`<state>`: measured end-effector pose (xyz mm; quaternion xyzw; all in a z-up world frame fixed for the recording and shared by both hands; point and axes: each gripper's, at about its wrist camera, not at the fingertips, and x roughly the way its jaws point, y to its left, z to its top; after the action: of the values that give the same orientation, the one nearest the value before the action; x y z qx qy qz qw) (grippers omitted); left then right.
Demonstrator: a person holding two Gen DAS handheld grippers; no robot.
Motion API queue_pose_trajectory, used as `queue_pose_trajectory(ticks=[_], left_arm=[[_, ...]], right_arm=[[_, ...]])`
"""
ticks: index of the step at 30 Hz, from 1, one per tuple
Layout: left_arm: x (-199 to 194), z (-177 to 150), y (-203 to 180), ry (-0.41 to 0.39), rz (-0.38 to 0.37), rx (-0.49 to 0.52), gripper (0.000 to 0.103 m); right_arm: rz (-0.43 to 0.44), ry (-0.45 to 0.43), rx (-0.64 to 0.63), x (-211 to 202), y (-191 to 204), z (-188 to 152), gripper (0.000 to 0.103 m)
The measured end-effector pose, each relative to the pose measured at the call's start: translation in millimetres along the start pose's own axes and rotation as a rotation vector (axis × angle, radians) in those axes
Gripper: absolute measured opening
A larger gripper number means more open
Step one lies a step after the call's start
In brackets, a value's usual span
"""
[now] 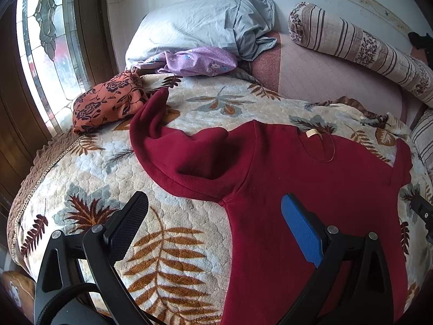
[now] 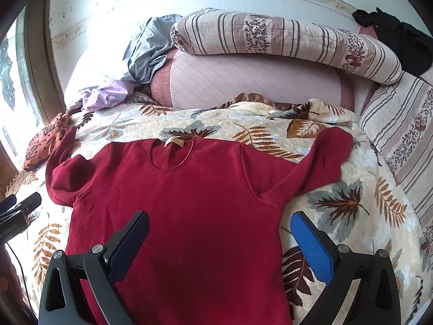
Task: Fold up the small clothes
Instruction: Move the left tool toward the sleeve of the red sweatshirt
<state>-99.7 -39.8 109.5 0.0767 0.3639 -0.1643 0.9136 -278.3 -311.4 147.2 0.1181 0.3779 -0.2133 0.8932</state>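
Your left gripper (image 1: 215, 211) and right gripper (image 2: 219, 230) both gape wide, empty, over the red sweater (image 2: 189, 203). Its neck label (image 2: 173, 142) shows no readable writing.

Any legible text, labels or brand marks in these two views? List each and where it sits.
None can be read.
Beige neck tag on the dark red long-sleeved top: no print visible.
Faint print on the black left gripper body, seen in the right wrist view: too blurred to read.

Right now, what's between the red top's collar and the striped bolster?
In the right wrist view: leaf-print quilt, then pink mattress, between the red top and the striped bolster. No clothes there.
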Motion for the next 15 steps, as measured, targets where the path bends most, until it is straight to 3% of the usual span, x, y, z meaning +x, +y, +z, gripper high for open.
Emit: queue_pose_trajectory(ticks=[15], left_arm=[[28.8,7.2,8.5,0.019,0.032,-0.009,0.100]], right_arm=[[-0.002,0.039,0.007,32.5,4.6,2.1,0.103]])
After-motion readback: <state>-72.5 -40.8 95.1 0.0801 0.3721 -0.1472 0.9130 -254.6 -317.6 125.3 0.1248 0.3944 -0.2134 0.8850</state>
